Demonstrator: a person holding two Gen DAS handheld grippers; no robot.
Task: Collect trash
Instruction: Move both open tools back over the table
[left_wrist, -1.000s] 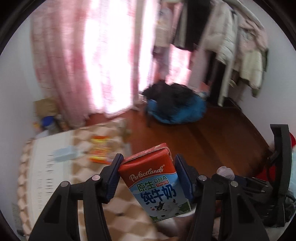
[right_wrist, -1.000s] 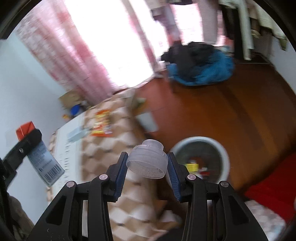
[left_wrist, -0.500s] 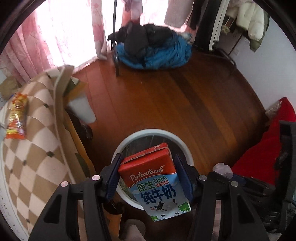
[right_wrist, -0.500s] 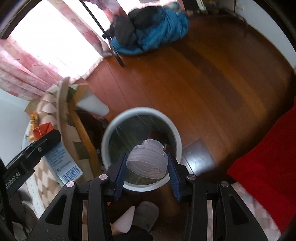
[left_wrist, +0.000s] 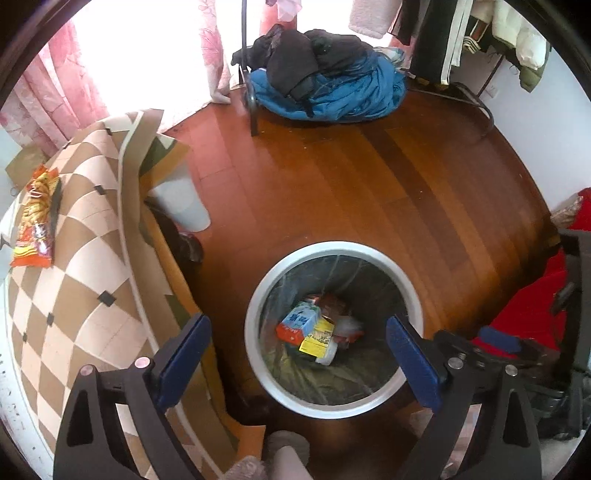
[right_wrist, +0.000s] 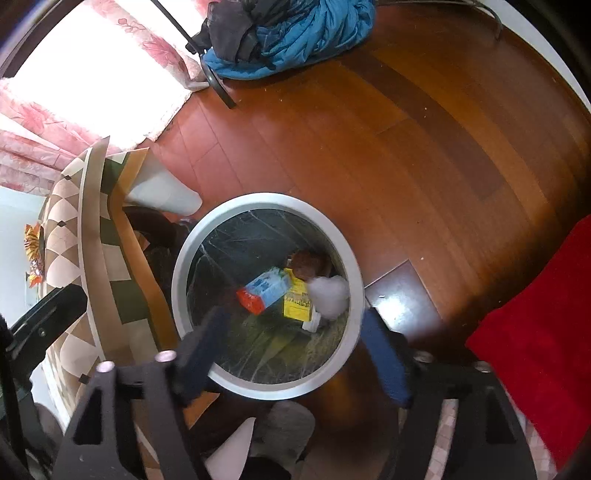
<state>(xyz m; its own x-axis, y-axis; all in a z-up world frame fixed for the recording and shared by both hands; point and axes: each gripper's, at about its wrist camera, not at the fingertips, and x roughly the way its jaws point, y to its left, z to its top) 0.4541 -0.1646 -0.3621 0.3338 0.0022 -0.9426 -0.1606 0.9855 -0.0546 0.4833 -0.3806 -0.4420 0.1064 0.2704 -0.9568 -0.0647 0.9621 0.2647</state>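
Both tools point steeply down over a round white-rimmed trash bin (left_wrist: 334, 408) lined with a dark bag, standing on the wooden floor (left_wrist: 388, 177); left tool (left_wrist: 299, 363) jaws opening, blue pads spread wide, nothing between them, the bin mouth showing in the gap; right tool (right_wrist: 295, 356) jaws likewise opening, pads blurred, nothing gripped. Milk carton (left_wrist: 298, 322), blue and white with a red end, lies on its side at the bottom of the bin, below and just ahead of the left tool's gap; in the right wrist view the same carton (right_wrist: 264, 290) sits ahead of the tool, between its pads' lines. Translucent plastic cup (right_wrist: 329, 291) appears blurred inside the bin, right of the carton, over a yellow wrapper (right_wrist: 295, 301); whether it rests on the trash or is in the air, cannot tell. Left of the left tool, a checkered tabletop (left_wrist: 74, 295) carries an orange snack packet (left_wrist: 37, 216), well apart from the bin. Beyond the tools, a blue and black heap of clothes (left_wrist: 325, 86) near pink curtains (left_wrist: 44, 92); a red cloth (right_wrist: 535, 332) lies right of the right tool.
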